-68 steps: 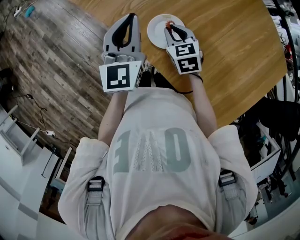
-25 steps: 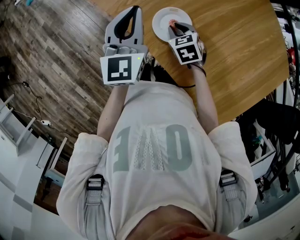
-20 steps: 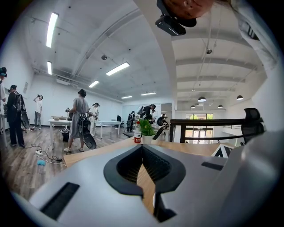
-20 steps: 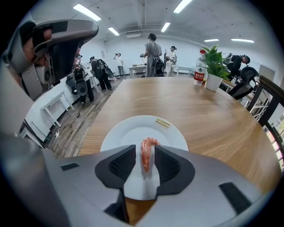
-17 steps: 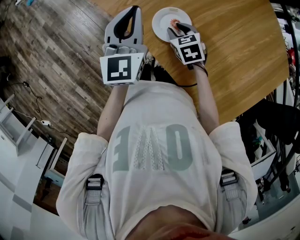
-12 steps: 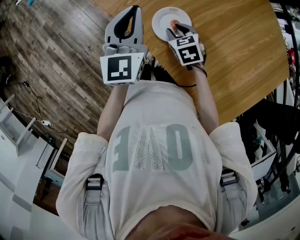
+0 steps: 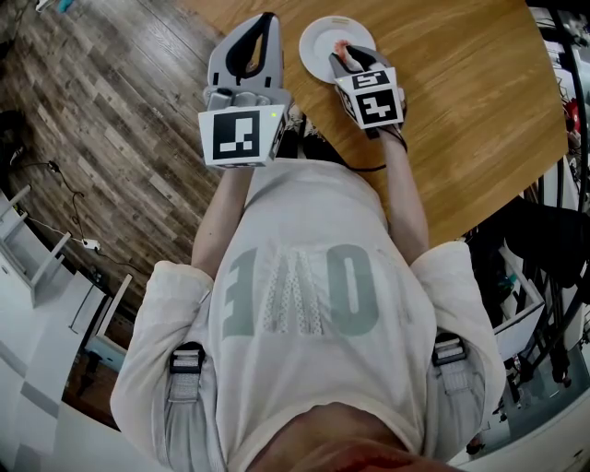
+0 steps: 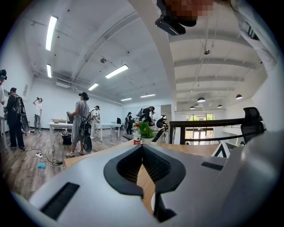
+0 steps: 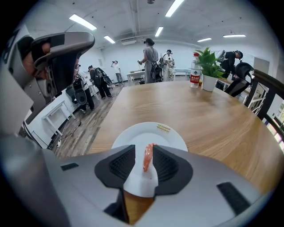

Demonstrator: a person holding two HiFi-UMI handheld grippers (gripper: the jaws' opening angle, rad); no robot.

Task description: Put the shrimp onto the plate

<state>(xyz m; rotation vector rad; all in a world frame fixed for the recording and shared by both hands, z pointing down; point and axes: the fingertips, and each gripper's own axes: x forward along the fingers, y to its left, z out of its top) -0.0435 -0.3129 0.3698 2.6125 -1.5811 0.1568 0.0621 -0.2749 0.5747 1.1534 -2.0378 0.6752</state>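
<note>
A white plate (image 7: 318, 39) sits near the wooden table's edge. An orange shrimp (image 9: 147, 157) lies on the plate (image 9: 151, 133), between the jaws of my right gripper (image 9: 144, 160). Those jaws stand apart, with a gap on the shrimp's left; it lies close against the right pad. From the head view the shrimp (image 7: 342, 46) shows just ahead of my right gripper (image 7: 348, 57), at the plate's near right rim. My left gripper (image 7: 265, 20) hovers left of the plate over the table edge, its tips (image 8: 142, 147) meeting, with nothing held.
The round wooden table (image 7: 461, 111) stretches right and away from the plate. A water bottle (image 9: 194, 71) and a potted plant (image 9: 207, 62) stand at its far side. Wood-plank floor (image 7: 111, 120) lies to the left. Several people stand in the room behind.
The right gripper's jaws have spread apart around the shrimp, which now rests on the plate. Both grippers stay almost where they were; the left one is unchanged.
</note>
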